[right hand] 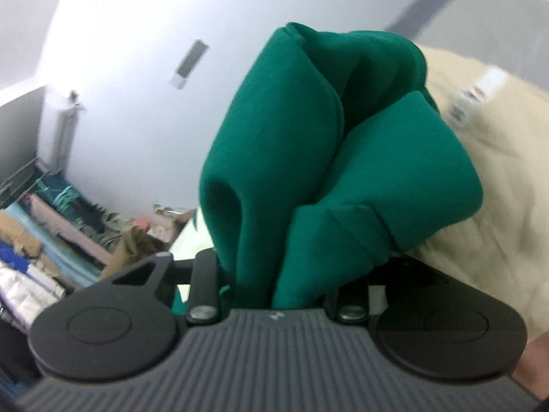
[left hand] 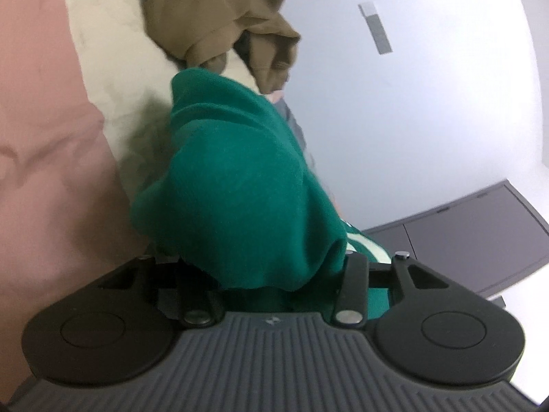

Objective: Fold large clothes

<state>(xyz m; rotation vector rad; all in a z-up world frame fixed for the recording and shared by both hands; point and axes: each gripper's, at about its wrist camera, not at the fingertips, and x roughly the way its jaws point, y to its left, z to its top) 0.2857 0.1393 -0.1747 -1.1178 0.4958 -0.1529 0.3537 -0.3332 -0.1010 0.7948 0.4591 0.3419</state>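
A green garment (left hand: 236,185) is bunched in front of my left gripper (left hand: 274,274), which is shut on it; the fabric covers the fingertips. A white stripe of the garment (left hand: 370,245) shows at the right. In the right wrist view the same green garment (right hand: 329,158) rises in thick folds from my right gripper (right hand: 278,285), which is shut on it; its fingertips are hidden by cloth. Both grippers hold the garment lifted, with the wall behind it.
A brown garment (left hand: 219,17) hangs above a cream cloth (left hand: 116,68) and a pink cloth (left hand: 44,144). A grey cabinet (left hand: 480,233) stands at right. Cream fabric (right hand: 487,178) fills the right; a pile of clothes (right hand: 51,237) lies at lower left.
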